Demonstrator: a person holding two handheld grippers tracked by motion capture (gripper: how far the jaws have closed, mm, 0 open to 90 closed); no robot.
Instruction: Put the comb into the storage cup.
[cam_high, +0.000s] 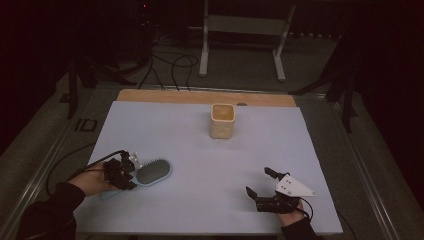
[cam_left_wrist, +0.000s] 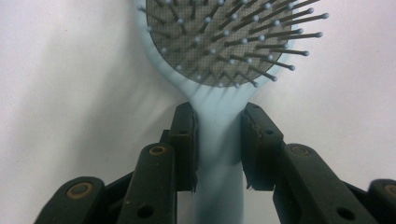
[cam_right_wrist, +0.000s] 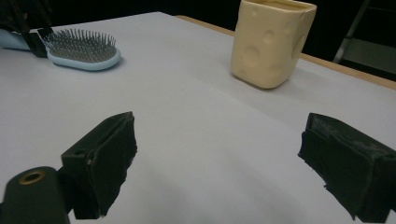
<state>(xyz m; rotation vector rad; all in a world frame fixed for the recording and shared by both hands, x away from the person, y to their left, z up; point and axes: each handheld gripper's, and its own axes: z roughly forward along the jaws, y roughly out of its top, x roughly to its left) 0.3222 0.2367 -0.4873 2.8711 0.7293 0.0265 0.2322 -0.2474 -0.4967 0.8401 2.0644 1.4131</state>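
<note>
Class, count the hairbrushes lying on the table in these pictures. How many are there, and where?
1. The hairbrush lies bristles up at the table's left front, its handle between the left gripper pads.

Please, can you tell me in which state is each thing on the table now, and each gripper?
Hairbrush: lying flat on the sheet, bristles up, handle between the left jaws.
Left gripper: shut on the hairbrush handle.
Right gripper: open, holding nothing, jaws wide apart.
Cup: upright, standing alone at the far side; what is inside cannot be seen.
</note>
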